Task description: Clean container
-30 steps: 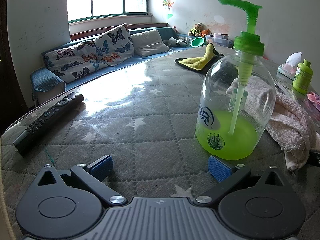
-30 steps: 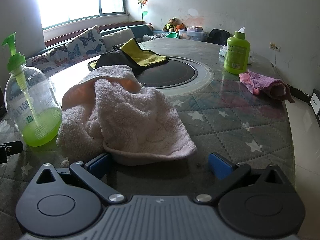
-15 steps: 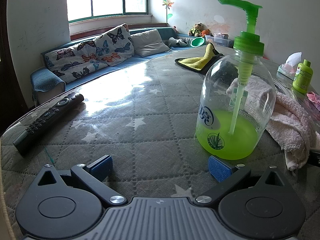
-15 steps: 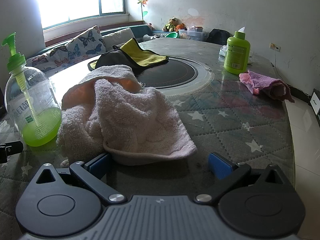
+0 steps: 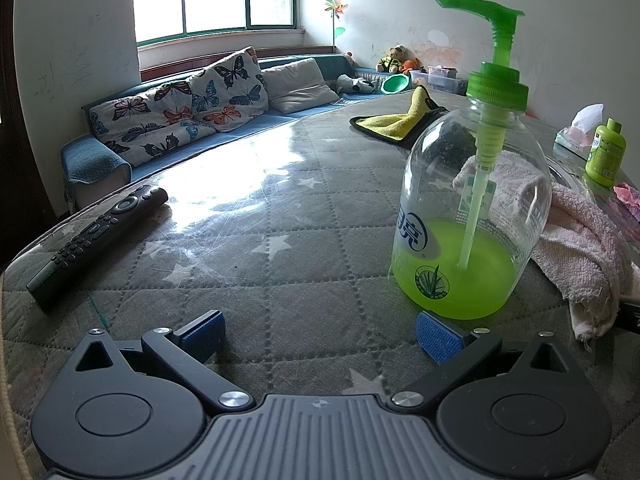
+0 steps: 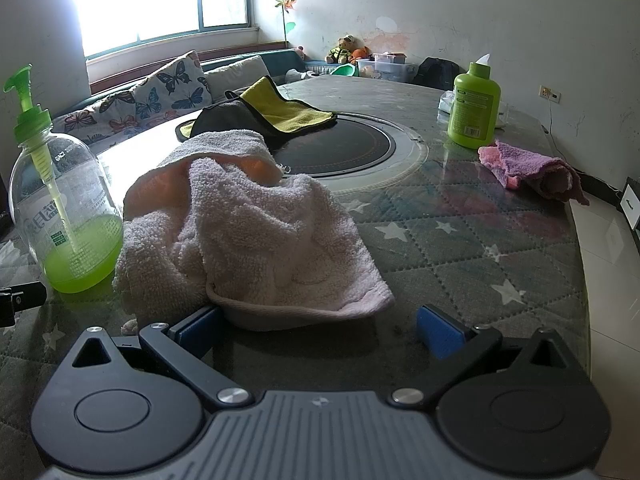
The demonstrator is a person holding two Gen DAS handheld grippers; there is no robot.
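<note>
On the quilted, star-patterned table [image 5: 304, 280], a black remote control [image 5: 96, 232] lies at the far left. The left tongs [image 5: 320, 334] rest low with their blue pads spread wide, gripping nothing. The clear pump bottle [image 5: 472, 216], about a third full of green liquid, stands upright just ahead of the right pad. Touching its right side lies a crumpled pale pink towel [image 6: 248, 232]; the right tongs [image 6: 320, 330] are spread at its near hem, empty. A yellow-and-black cloth [image 6: 280, 114] lies beyond, and a green bottle [image 6: 474, 106] with a purple-pink rag [image 6: 532, 170] at the far right.
</note>
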